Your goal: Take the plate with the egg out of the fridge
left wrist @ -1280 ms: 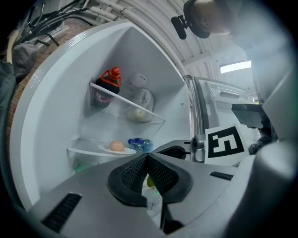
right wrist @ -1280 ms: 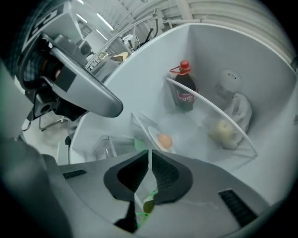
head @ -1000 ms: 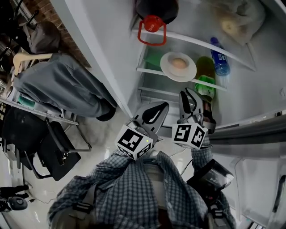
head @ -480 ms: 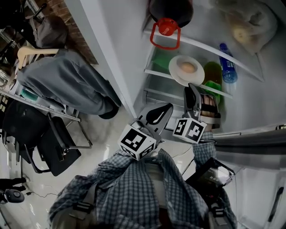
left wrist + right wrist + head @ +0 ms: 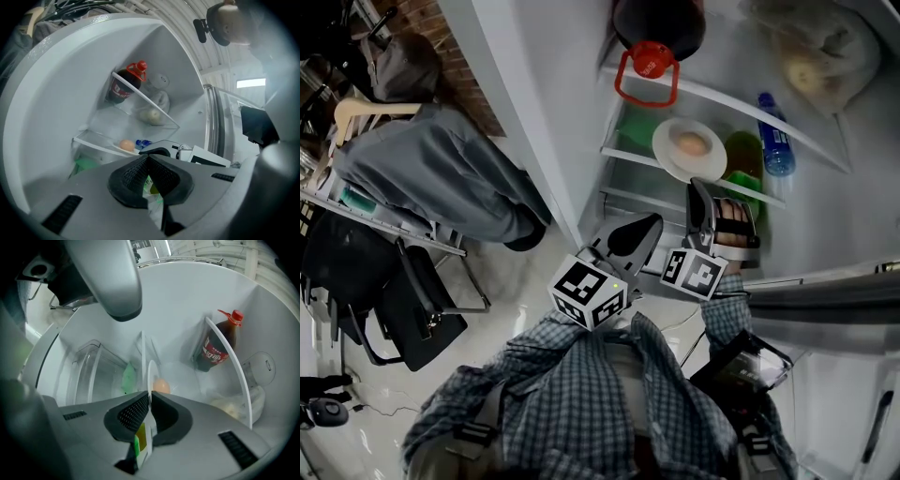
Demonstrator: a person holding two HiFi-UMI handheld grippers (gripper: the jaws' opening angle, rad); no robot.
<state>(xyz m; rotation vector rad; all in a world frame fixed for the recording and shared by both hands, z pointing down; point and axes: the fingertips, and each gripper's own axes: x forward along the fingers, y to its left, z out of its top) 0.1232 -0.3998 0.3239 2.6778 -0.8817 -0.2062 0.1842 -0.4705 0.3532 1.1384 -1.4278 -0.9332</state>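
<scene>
The open fridge (image 5: pixel 546 103) has smooth white walls and clear glass shelves edged in white. On the middle shelf (image 5: pixel 623 152) sits the plate (image 5: pixel 667 152), a round, flat, glossy white dish that holds one egg (image 5: pixel 692 143). The egg is pale tan, smooth and oval, and lies near the middle of the plate. At 3 o'clock from the plate stands a green bottle (image 5: pixel 742 152). At 2 o'clock, further in, a small clear water bottle (image 5: pixel 775 141) with a blue cap and label lies on its side.

One shelf up, at 11 o'clock from the plate, stands a dark cola bottle (image 5: pixel 661 17) with a red cap and a red carrying loop that hangs over the shelf edge. At 1 o'clock on that upper shelf is a crumpled clear plastic bag (image 5: pixel 817 42) with a pale, rounded food item in it that I cannot identify.

The right gripper (image 5: pixel 697 189) reaches in from 6 o'clock of the plate. Its own view shows the plate edge-on as a thin white line running between the ribbed black pads, which are closed on the near rim.

The left gripper (image 5: pixel 148 159) hangs at 8 o'clock from the right one, outside the shelves. Its grey jaws are pressed together at the tips with nothing between them. Each gripper carries a white cube with black square markers.
</scene>
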